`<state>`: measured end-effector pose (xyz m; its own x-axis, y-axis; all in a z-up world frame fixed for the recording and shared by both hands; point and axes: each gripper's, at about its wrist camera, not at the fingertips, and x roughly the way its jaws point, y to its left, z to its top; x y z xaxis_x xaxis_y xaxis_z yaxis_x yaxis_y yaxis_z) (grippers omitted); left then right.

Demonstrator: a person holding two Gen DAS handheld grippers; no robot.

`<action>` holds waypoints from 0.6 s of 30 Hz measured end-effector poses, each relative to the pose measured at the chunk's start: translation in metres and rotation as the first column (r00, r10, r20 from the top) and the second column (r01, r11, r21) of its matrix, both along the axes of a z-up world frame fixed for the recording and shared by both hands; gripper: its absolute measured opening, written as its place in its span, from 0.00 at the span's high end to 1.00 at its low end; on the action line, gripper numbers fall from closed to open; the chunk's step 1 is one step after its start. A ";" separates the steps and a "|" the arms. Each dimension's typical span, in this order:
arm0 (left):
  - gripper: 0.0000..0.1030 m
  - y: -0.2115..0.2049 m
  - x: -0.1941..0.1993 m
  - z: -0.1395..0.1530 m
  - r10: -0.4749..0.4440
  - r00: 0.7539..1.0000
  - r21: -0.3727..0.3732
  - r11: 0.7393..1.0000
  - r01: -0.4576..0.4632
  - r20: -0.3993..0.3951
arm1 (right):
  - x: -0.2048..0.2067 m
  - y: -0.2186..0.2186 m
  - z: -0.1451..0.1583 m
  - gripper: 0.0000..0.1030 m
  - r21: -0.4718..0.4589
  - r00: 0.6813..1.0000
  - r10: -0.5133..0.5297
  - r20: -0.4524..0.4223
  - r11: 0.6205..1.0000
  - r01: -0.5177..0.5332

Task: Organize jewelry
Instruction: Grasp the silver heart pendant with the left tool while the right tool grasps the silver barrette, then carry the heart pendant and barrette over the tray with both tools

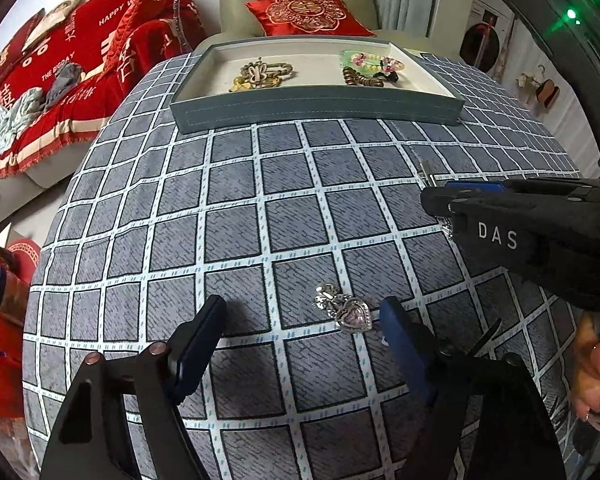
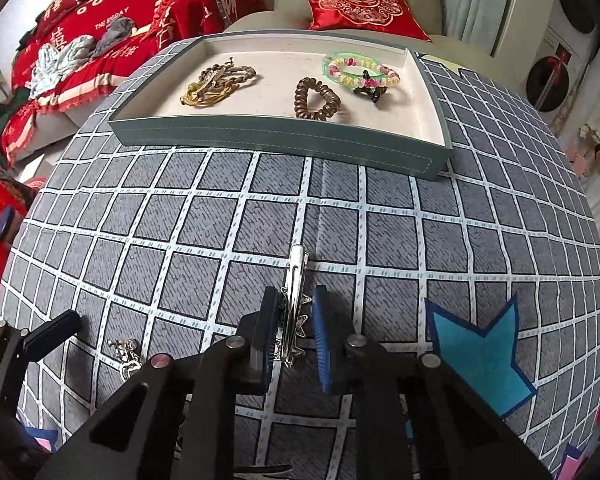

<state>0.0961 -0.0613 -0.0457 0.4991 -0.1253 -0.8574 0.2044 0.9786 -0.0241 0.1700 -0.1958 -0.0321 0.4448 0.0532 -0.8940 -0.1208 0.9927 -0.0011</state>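
The left gripper (image 1: 300, 332) hangs low over the checked tablecloth (image 1: 236, 216) with its jaws spread wide, nothing between its blue-padded fingers (image 1: 400, 336). To its right and farther forward over the cloth, the right gripper (image 2: 296, 324) has its jaws drawn in on a silver hair clip (image 2: 294, 300), whose tip sticks out ahead of the fingertips. A bare hand (image 1: 596, 376) grips the right gripper's handle at the cloth's near right edge.
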 end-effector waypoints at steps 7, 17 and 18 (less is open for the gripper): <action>0.43 0.003 0.000 0.003 -0.022 0.999 -0.007 1.000 0.023 0.024 | -0.002 0.000 0.000 0.82 -0.001 1.000 0.000 0.007 1.000 0.000; 0.66 0.019 0.001 0.006 -0.087 0.996 -0.118 0.989 0.088 0.016 | -0.011 0.000 0.004 0.82 0.027 1.000 -0.002 0.018 1.000 0.002; 0.66 0.021 0.001 0.007 -0.089 0.996 -0.130 0.988 0.090 0.014 | -0.012 0.001 0.005 0.82 0.031 1.000 -0.001 0.020 1.000 0.000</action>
